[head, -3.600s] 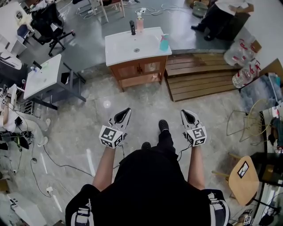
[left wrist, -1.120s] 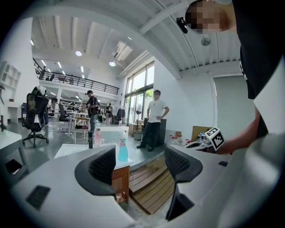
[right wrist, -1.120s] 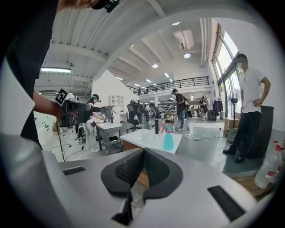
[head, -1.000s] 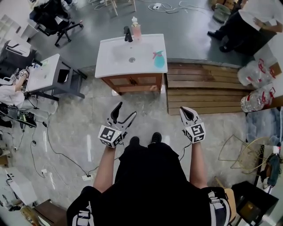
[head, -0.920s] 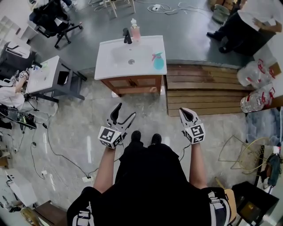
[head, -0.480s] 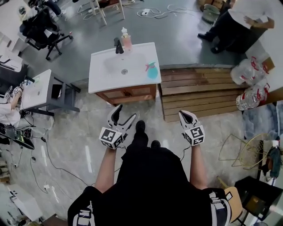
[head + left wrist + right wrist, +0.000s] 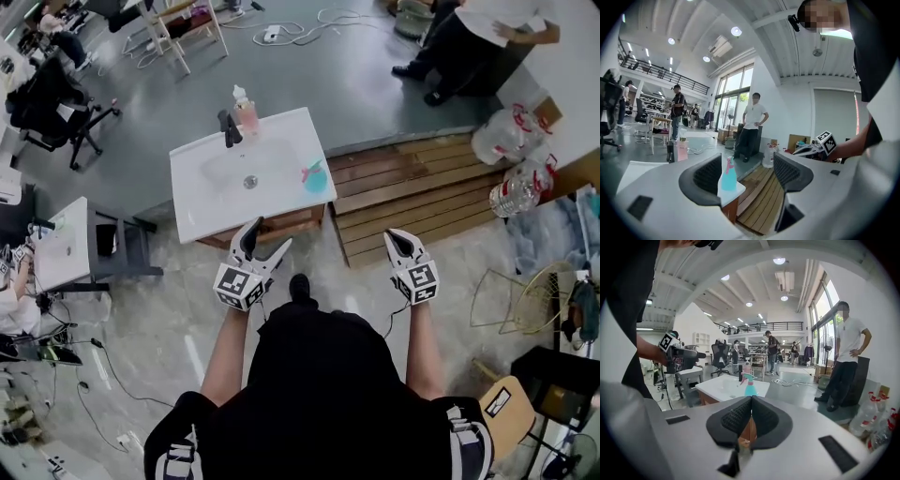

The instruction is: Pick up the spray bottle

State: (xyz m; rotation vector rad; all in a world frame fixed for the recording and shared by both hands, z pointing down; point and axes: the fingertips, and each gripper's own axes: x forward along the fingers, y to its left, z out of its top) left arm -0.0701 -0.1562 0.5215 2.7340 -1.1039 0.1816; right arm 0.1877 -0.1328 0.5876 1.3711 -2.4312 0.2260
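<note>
Teal spray bottle (image 7: pixel 315 178) on sink (image 7: pixel 208 202), left gripper (image 7: pixel 268 238) spread, right gripper (image 7: pixel 397 236) closed

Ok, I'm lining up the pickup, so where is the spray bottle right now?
In the head view, the teal spray bottle stands at the right edge of the white sink top, next to the wooden platform.

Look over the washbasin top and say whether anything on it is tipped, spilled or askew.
Nothing stands out. The spray bottle stands upright near the right edge of the basin top, the pink bottle upright beside the black tap at the back; no spill shows.
</note>
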